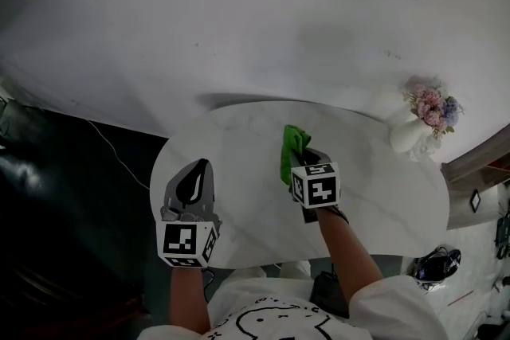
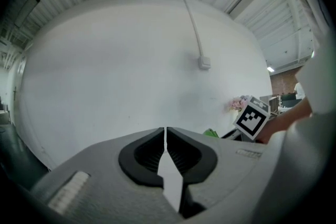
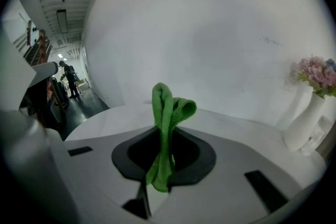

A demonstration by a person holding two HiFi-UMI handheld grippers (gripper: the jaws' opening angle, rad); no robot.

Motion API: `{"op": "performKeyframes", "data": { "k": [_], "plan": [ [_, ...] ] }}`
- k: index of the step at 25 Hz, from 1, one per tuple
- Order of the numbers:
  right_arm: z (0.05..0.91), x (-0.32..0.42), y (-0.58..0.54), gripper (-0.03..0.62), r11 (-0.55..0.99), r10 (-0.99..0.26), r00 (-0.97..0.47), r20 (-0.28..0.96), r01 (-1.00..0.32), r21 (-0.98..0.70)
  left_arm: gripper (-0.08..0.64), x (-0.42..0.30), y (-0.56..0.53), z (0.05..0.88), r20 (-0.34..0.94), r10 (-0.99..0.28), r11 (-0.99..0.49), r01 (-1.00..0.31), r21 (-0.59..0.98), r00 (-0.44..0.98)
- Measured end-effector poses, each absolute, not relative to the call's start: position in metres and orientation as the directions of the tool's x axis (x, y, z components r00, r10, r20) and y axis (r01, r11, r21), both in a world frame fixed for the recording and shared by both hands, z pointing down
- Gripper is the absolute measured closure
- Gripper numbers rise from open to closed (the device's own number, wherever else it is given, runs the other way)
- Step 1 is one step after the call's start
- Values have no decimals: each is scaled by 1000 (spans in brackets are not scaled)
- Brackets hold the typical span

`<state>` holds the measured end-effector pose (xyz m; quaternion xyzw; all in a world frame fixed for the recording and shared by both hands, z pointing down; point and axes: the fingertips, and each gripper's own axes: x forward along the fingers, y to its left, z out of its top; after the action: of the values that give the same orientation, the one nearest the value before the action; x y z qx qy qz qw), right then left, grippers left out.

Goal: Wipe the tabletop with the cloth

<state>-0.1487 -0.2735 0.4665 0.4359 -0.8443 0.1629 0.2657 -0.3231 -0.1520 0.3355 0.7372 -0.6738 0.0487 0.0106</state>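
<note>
Head view: the right gripper (image 1: pixel 301 163) holds a folded green cloth (image 1: pixel 293 147) over the middle of the rounded white marble tabletop (image 1: pixel 239 139). The left gripper (image 1: pixel 194 179) is above the tabletop's left part.

Left gripper view: the jaws are pressed together with nothing between them.

Right gripper view: the jaws pinch the cloth, which stands upright.

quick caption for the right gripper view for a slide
Right hand-held gripper shut on a bunched green cloth, white tabletop ahead, white vase of flowers at far right.
</note>
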Motion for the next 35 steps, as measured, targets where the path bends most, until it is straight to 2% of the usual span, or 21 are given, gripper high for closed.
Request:
{"op": "performKeyframes", "data": {
  "k": [14,22,29,35],
  "plan": [
    [498,-295,-209,546,708,-493,-614,617,-695,-125,535,-401,-109,351,110,-994,-22,-999,-46,17],
    [525,-364,-181,546,765,-365,-672,644,-611,-205,535,-423,-99,369,142,-990,6,-999,-37,-11],
    [566,-409,-165,546,814,-270,-652,709,-547,-193,535,-445,-96,384,179,-983,40,-999,-25,-43],
    [595,-409,-167,546,844,-250,-597,762,-520,-131,535,-457,-99,394,197,-979,51,-999,-11,-52]
  ]
}}
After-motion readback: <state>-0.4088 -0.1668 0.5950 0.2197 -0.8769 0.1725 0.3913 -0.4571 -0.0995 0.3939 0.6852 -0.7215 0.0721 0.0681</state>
